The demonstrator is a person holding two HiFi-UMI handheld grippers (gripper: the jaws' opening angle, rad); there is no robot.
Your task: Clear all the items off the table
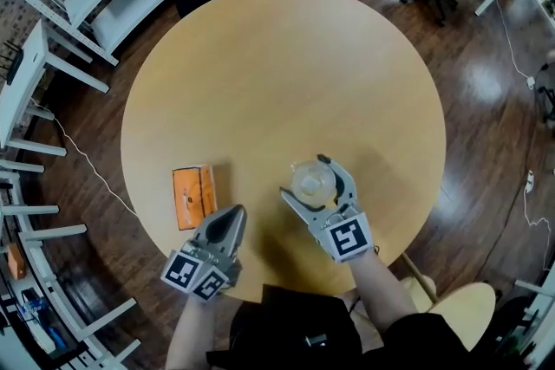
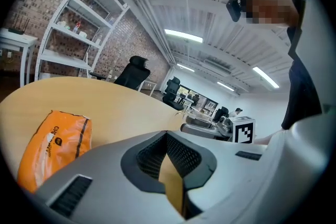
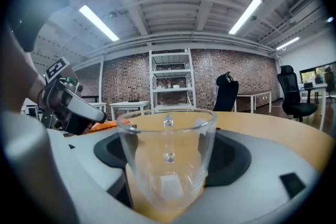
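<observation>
Right gripper clamps a clear, empty glass cup (upright, rim up) between its jaws, over the round wooden table.

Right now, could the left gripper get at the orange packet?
Probably yes: the orange packet lies just beside the left gripper, nothing between them. Its jaws are shut and must open first.

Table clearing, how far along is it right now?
Done: nothing I can confirm; only two items show at the table. In hand: the right gripper has its jaws closed around the glass cup. Left: the orange packet lies flat near the table's edge, untouched, with the left gripper shut and empty beside it.
</observation>
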